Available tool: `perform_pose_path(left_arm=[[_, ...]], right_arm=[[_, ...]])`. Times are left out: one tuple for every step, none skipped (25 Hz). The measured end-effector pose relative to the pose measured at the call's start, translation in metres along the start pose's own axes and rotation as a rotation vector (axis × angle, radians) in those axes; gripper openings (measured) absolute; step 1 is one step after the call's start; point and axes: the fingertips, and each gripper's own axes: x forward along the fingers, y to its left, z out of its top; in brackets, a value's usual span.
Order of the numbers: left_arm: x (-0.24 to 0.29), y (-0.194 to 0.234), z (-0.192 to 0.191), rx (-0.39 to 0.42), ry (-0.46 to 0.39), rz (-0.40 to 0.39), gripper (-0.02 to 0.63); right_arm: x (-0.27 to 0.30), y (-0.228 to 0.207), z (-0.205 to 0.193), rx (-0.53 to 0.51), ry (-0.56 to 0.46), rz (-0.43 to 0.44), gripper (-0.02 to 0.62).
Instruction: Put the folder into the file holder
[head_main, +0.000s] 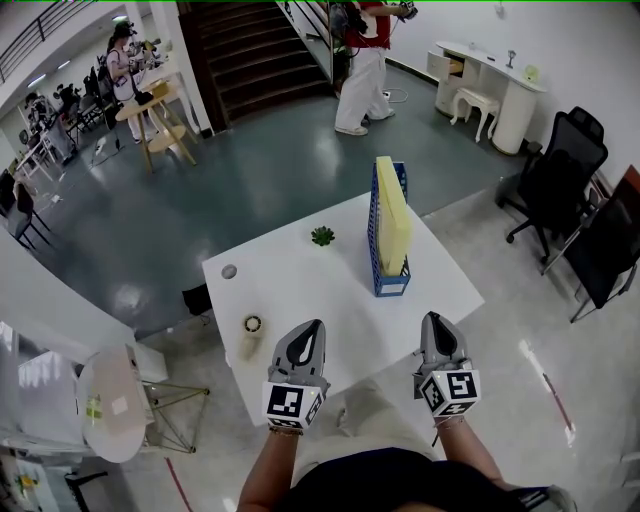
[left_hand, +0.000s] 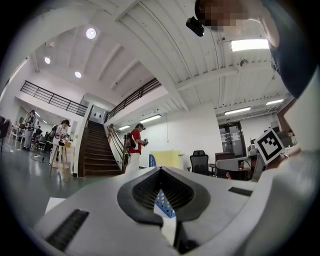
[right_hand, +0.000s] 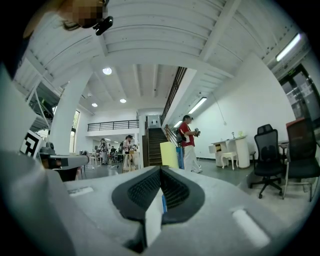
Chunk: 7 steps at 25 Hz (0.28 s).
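Observation:
A yellow folder (head_main: 392, 225) stands upright inside the blue file holder (head_main: 390, 282) on the white table (head_main: 300, 280), toward its right side. My left gripper (head_main: 312, 325) and right gripper (head_main: 432, 318) hover at the table's near edge, side by side, both shut and empty, pointing toward the holder and well short of it. In the left gripper view the left gripper (left_hand: 161, 169) has its jaws together, with the folder (left_hand: 166, 159) far ahead. From the right gripper (right_hand: 160, 169), also with its jaws together, the folder (right_hand: 169, 154) and the holder (right_hand: 179, 157) stand in the distance.
A small green plant (head_main: 322, 236) sits at the table's far side, a tape roll (head_main: 252, 324) near the left front, and a grey disc (head_main: 229, 271) at the left edge. Black office chairs (head_main: 560, 170) stand to the right. A person (head_main: 362, 70) stands by the staircase.

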Motion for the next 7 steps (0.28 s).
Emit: perform_pose_path(left_arm=[[0.0002, 0.0002, -0.0002, -0.001, 0.000, 0.000, -0.002], [0.0002, 0.0004, -0.0003, -0.002, 0.000, 0.000, -0.002], [-0.0002, 0.0006, -0.0004, -0.003, 0.000, 0.000, -0.002], [-0.0009, 0.0007, -0.0004, -0.004, -0.001, -0.002, -0.002], [-0.0018, 0.0007, -0.0006, -0.005, -0.002, -0.003, -0.002], [-0.0028, 0.0007, -0.0008, -0.005, -0.003, -0.005, -0.002], [-0.0039, 0.0008, -0.0009, -0.005, -0.004, -0.007, -0.002]], right_arm=[[0.0003, 0.0001, -0.0002, -0.001, 0.002, 0.000, -0.003], [0.0004, 0.0003, -0.0005, -0.003, 0.003, 0.000, -0.003], [0.0002, 0.0008, -0.0010, -0.004, 0.005, -0.001, -0.003], [-0.0002, 0.0015, -0.0015, -0.006, 0.007, -0.001, -0.003], [-0.0008, 0.0023, -0.0020, -0.007, 0.008, -0.002, -0.003], [-0.0015, 0.0030, -0.0025, -0.009, 0.008, -0.003, -0.003], [-0.0022, 0.0037, -0.0030, -0.010, 0.009, -0.004, -0.003]])
